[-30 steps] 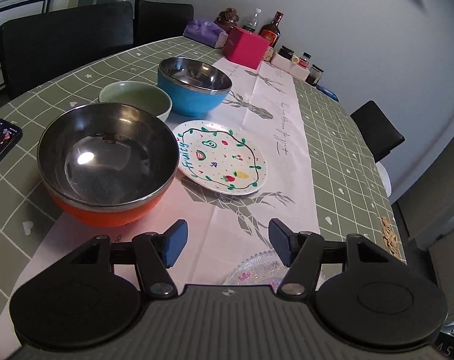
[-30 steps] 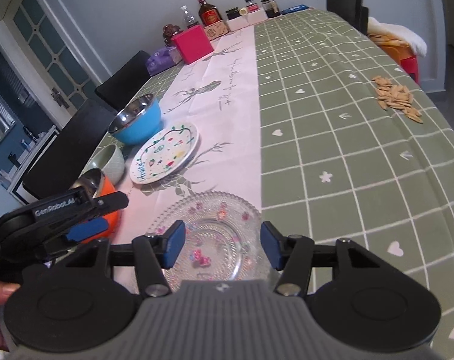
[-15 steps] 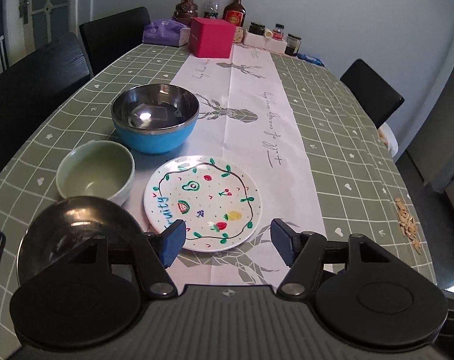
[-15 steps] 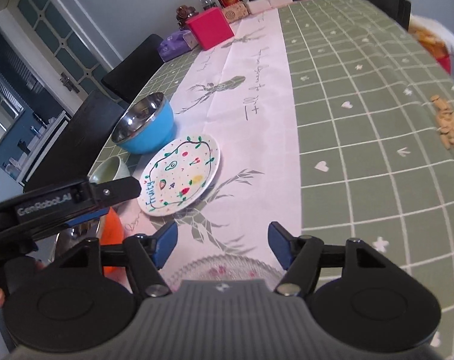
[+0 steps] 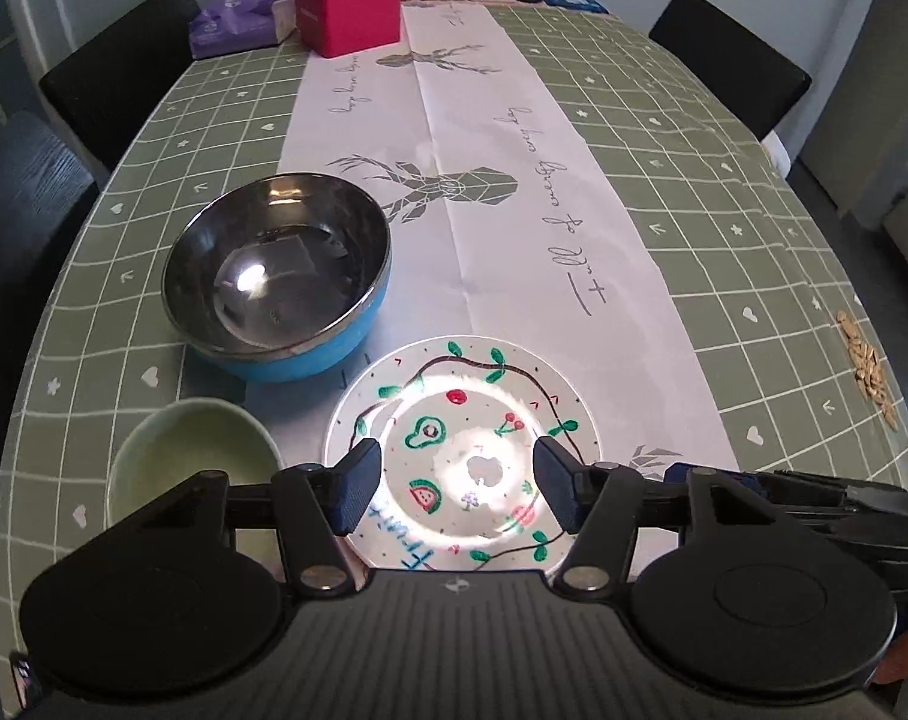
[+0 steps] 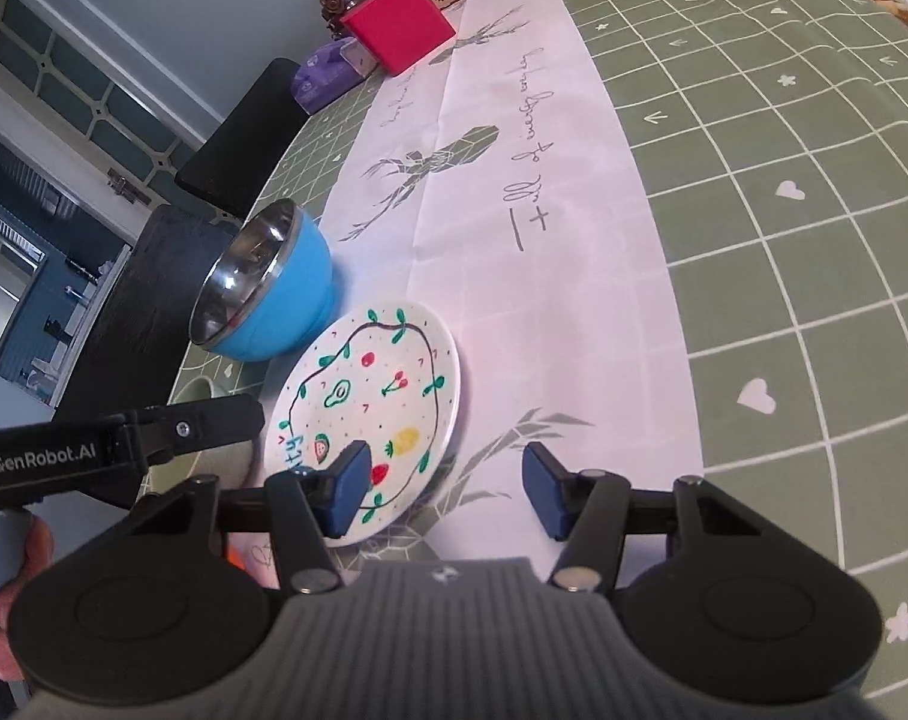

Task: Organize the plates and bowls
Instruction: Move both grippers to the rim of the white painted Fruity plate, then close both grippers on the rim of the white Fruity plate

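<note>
Left tool [image 5: 457, 480] and right tool [image 6: 439, 489] both closing, nothing pinched, above fruit-painted plate [image 5: 463, 414] beside blue bowl [image 5: 277, 279] on worktop [image 5: 754, 228].

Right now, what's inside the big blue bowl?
The blue bowl holds nothing that shows: only its shiny metal inside, with reflections and a bright glint of light. The left wrist view looks down onto its bottom; just a strip under the near rim stays hidden.

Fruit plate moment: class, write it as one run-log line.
left gripper: closing, empty, over fruit plate | right gripper: closing, empty, at plate edge | blue bowl, green bowl: on table
</note>
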Available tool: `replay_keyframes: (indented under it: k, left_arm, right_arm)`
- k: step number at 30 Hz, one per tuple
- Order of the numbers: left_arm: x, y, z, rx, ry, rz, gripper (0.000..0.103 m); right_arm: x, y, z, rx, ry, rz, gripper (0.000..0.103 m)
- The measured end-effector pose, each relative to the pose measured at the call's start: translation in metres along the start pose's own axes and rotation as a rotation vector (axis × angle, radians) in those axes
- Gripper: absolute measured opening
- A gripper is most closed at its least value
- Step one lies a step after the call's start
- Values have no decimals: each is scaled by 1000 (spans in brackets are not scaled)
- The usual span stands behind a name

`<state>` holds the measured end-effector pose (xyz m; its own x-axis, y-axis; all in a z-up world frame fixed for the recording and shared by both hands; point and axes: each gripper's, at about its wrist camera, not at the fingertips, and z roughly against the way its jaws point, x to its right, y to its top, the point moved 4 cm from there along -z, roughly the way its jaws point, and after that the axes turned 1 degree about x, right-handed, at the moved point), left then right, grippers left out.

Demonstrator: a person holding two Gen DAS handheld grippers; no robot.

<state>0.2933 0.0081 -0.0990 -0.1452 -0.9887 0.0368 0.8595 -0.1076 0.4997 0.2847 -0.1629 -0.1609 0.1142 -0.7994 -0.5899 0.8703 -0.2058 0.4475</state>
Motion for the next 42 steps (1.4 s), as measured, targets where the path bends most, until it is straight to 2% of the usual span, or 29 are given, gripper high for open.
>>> replay_keyframes:
  k: [3, 6, 9, 13, 20, 22, 24, 30, 35, 42]
  left_arm:
    - [-3, 12, -14, -53, -1, -65, 71]
    - [-7, 17, -28, -110, 8, -119, 77]
    - [-12, 18, -41, -177, 19, -141, 78]
    - [-15, 21, -55, -230, 23, -166, 78]
    - [-18, 24, -75, -293, 29, -241, 79]
    - [-21, 25, -80, -313, 7, -239, 80]
    - [-23, 25, -83, -316, 3, -233, 87]
    - [-25, 26, -87, -337, -3, -218, 88]
    - [-15, 23, -88, -372, -13, -294, 88]
    - [-12, 26, -95, -416, -14, -297, 92]
  right_arm:
    - [-1, 3, -3, -5, 9, 0, 55]
    - [-1, 4, -6, -11, 19, -3, 55]
    - [0, 4, -9, -19, 27, -2, 55]
    - [0, 4, -13, -28, 33, -4, 55]
    - [0, 4, -17, -36, 42, -15, 55]
    - [-2, 4, -17, -42, 46, -18, 55]
    - [-3, 4, -17, -44, 51, -18, 55]
    - [-2, 1, -22, -55, 62, -50, 54]
    - [-5, -2, -23, -58, 68, -57, 53]
    - [-7, -4, -22, -64, 73, -58, 53]
